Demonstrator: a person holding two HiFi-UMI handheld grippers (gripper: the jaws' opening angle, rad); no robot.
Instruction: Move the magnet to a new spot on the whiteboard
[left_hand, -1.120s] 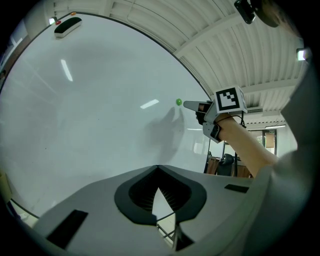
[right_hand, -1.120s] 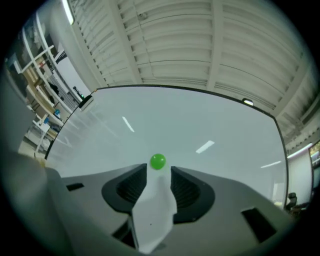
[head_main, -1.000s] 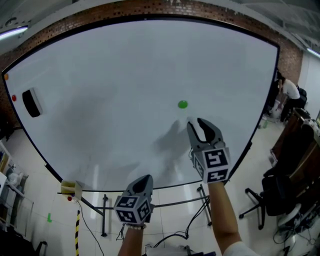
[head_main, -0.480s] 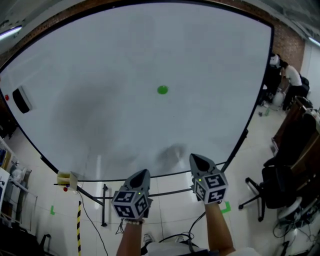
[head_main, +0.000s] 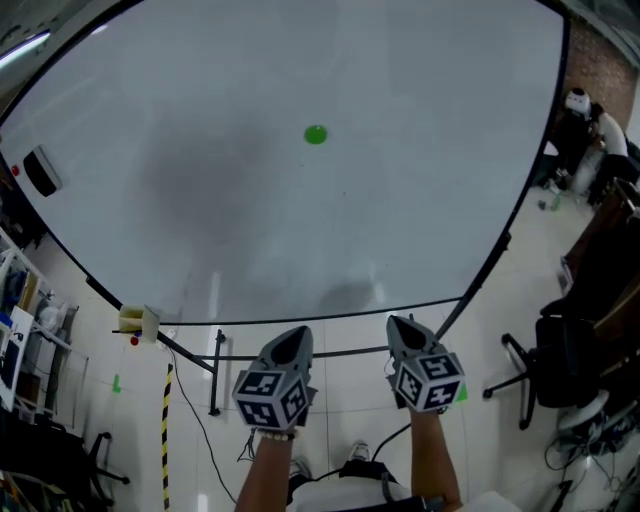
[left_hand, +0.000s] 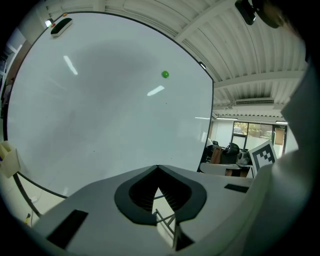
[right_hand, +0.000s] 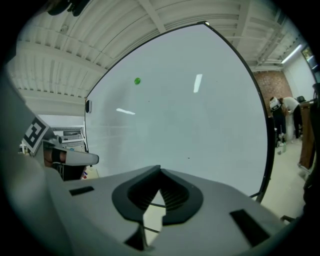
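Only left gripper view shows window (left_hand: 260, 131); left hand-held gripper (head_main: 299, 334), right hand-held gripper (head_main: 396, 323) pressed together, empty.

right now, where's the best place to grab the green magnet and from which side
Grip the green magnet by its round rim, jaws on opposite edges, coming straight at the face of the whiteboard. It sits flat on the upright board, so likely only its edge offers hold. The right gripper, shut below the board, must open first.
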